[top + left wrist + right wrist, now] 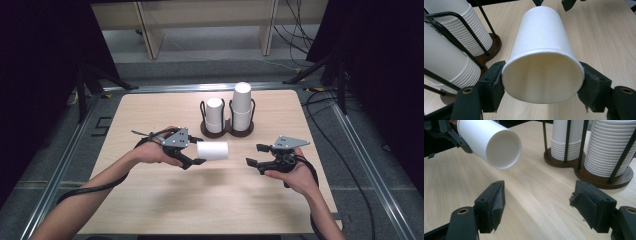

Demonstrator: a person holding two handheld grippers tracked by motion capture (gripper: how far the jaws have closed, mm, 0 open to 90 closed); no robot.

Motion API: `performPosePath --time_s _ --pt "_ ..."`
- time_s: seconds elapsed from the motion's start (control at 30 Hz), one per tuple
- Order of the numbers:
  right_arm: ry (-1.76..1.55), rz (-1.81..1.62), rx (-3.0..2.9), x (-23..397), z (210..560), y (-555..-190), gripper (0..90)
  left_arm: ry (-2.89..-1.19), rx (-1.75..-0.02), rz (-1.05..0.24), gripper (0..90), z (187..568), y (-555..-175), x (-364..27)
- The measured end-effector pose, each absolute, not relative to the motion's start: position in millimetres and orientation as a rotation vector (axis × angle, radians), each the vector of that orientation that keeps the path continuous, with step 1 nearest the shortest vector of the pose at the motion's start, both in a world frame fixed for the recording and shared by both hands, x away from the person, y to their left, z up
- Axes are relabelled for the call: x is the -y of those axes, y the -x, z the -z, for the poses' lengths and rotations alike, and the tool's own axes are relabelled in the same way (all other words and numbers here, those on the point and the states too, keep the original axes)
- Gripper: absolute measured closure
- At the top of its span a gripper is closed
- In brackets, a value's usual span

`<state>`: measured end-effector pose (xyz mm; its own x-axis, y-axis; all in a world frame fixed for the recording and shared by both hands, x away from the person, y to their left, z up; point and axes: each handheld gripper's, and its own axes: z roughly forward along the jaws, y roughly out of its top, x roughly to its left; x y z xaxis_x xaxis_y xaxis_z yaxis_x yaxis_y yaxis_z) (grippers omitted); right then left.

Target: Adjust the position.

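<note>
White paper cup (212,150) lay sideways, pinched at its rim in the left tongs (199,161) above the surface (150,210); right tongs (253,155), spread and empty, waited at three o'clock. Handover next, I'd say.

Even overhead light brightens the table (165,210), surroundings dark, soft shadows, slight blur.

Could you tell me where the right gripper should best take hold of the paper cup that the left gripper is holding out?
Probably the closed base end of the paper cup, approached end-on: it lies level, pointing at the open right gripper, while the left gripper clamps its rim.
</note>
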<state>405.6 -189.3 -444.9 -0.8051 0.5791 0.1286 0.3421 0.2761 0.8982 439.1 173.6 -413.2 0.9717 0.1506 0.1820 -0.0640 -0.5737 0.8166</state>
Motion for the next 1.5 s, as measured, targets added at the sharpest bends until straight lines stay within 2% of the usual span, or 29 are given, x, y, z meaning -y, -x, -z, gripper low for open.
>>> performPosePath --time_s 0.43,1.5 --pt "-0.811 -1.47 -2.386 182.6 448.6 -405.4 26.6 -2.309 0.002 -0.303 29.3 407.1 -440.7 -170.2" --pt "-0.742 -1.383 -2.52 158.7 447.0 -406.4 27.0 -2.503 0.069 -0.294 29.7 391.1 -440.9 -160.6"
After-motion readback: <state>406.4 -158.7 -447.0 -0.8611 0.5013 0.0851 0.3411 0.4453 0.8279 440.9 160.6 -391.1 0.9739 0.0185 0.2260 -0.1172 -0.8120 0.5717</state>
